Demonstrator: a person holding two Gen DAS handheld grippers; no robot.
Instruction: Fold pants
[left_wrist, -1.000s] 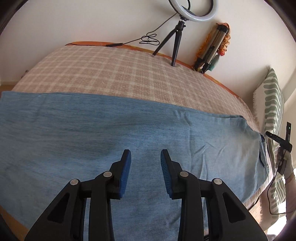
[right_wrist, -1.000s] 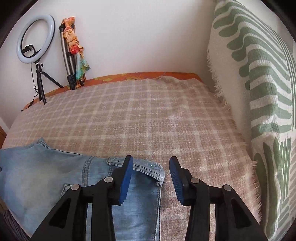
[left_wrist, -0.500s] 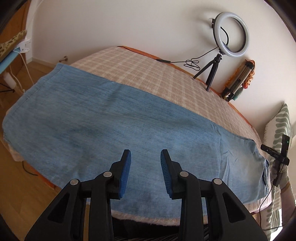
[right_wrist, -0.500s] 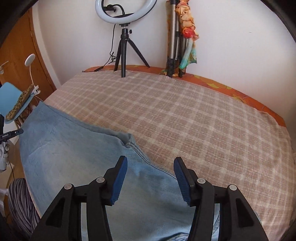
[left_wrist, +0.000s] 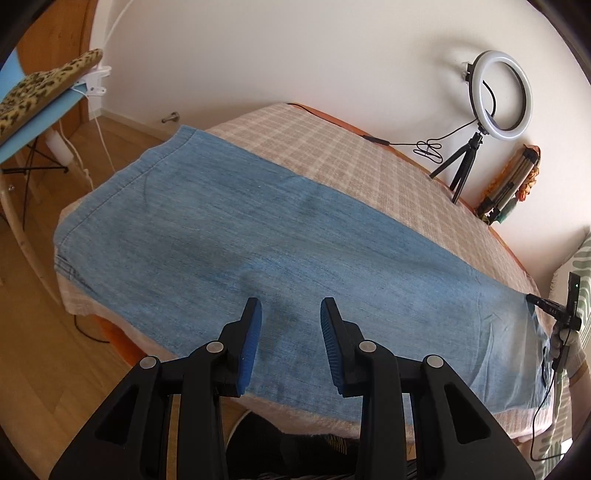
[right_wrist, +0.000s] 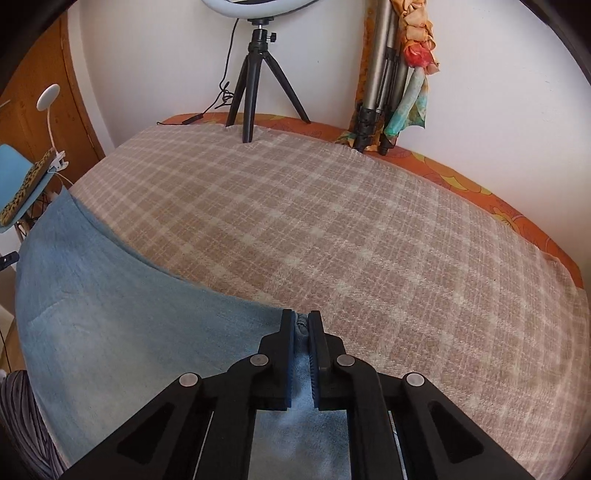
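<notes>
Light blue denim pants (left_wrist: 295, 251) lie flat and lengthwise on a beige checked blanket (left_wrist: 332, 158) covering a bed. My left gripper (left_wrist: 290, 314) hovers over the near side of the leg, jaws open, nothing between its blue pads. The leg hems (left_wrist: 122, 184) lie at the far left, by the bed's end. In the right wrist view my right gripper (right_wrist: 301, 319) is shut on a small bunched fold (right_wrist: 302, 326) at the far edge of the pants (right_wrist: 110, 314), where denim meets the blanket (right_wrist: 351, 229).
A ring light on a small tripod (left_wrist: 502, 96) and a folded tripod wrapped in a scarf (right_wrist: 391, 74) stand at the wall side. A green-patterned pillow (left_wrist: 583, 266) is at the right. A blue chair with a leopard cushion (left_wrist: 40, 96) stands on the wood floor (left_wrist: 37, 369) at the left.
My right gripper swung left along the pants' far edge and its jaws closed on the denim. My left gripper shifted toward the hem end, still open.
</notes>
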